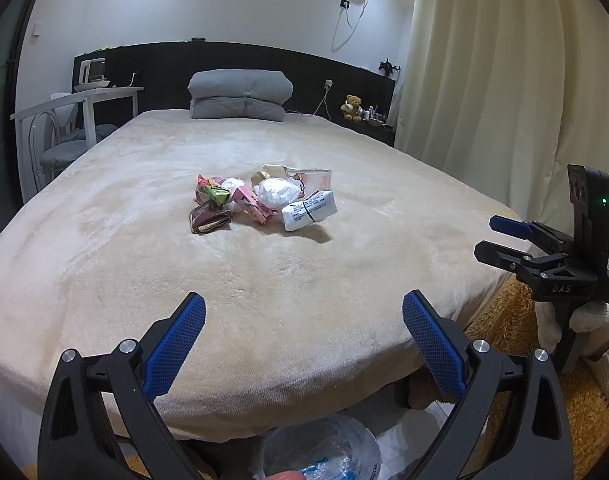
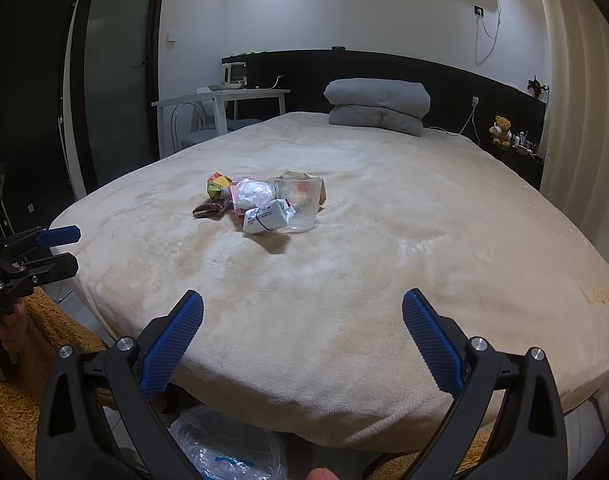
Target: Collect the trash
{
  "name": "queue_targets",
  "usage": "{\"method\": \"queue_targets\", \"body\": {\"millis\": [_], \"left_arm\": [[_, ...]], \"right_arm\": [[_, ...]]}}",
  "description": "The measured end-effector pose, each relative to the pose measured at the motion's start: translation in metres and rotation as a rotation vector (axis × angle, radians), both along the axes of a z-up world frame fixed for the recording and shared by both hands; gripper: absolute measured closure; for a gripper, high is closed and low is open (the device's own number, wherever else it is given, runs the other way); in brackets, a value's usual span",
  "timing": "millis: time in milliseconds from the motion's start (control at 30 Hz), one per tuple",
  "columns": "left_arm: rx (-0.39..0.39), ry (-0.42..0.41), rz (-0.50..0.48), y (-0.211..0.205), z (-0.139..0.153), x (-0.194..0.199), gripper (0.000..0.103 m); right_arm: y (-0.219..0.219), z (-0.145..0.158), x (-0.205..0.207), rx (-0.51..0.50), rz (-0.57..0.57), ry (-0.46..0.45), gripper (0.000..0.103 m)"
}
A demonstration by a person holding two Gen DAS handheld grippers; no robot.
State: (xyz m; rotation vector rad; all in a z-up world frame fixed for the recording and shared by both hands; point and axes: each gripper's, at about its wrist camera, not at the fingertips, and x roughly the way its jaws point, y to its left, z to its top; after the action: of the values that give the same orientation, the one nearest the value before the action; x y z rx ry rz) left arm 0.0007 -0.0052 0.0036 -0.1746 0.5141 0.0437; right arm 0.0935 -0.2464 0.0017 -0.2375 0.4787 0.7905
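I have both claws spread wide and holding nothing: the left claw and the right claw hang side by side at the foot of the bed, each tilted a little downward. The trash sits in a loose heap well ahead of both claws, out near the middle of the bed, slightly left of centre for each. A bag lies below the claws, on the floor by the bed's edge. The risk, as I judge it, is the heap itself: wrappers, a crumpled white wad and a banded white packet touch one another, so a pinch on one could drag or scatter its neighbours. The plush cover could also snag in a low pinch. A clear cup looks flimsy and may crush.
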Motion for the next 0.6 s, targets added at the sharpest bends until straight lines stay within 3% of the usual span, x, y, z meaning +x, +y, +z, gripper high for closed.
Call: {"method": "queue_targets", "body": {"millis": [600], "left_arm": [[0.006, -0.002, 0.0, -0.0003, 0.0004, -0.0009, 0.006]], "right_arm": [[-0.0029, -0.0028, 0.0037, -0.003, -0.018, 0.0, 0.005]]}}
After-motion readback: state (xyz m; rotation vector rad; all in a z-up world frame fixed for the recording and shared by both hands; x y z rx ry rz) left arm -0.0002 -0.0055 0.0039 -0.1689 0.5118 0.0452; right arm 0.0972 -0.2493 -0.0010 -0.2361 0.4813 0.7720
